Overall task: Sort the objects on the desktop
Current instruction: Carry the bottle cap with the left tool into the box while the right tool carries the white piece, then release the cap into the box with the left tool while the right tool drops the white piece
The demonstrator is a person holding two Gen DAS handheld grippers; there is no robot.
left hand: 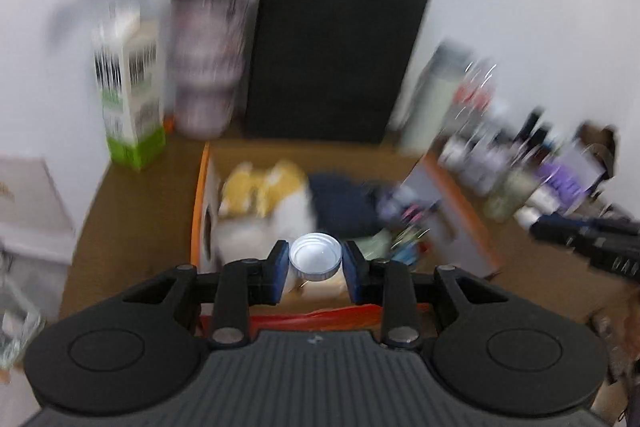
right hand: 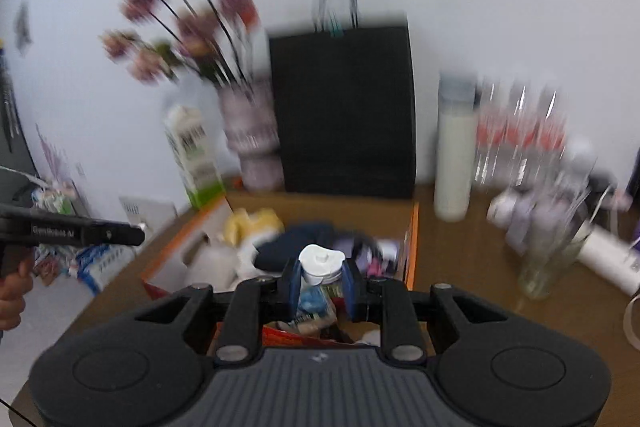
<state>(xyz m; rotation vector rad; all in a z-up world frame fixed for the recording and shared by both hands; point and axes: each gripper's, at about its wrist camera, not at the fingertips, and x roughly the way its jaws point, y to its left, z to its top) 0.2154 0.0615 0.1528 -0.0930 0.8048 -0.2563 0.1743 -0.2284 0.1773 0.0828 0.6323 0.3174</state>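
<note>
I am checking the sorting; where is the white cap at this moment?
In the left wrist view the white cap sits between the fingers of the left gripper, held above the near end of the orange box on the brown table.

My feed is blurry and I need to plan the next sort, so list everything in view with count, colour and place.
Cap: one, white, clamped in the left gripper over the box.
Small jar: one, white lid, clamped in the right gripper over the box.
Box: one, orange-edged cardboard, table centre, holding mixed blurred items.
Paper bag: one, black, behind the box at the wall.
Carton: one, white and green, back left.
Vase: one, patterned, pink flowers, beside the carton.
Bottle: one, white, right of the bag.
Clear bottles: several, red labels, back right.
Table: one, brown.
Left gripper: black, jaws closed on the cap.
Right gripper: black, jaws closed on the jar.
</note>
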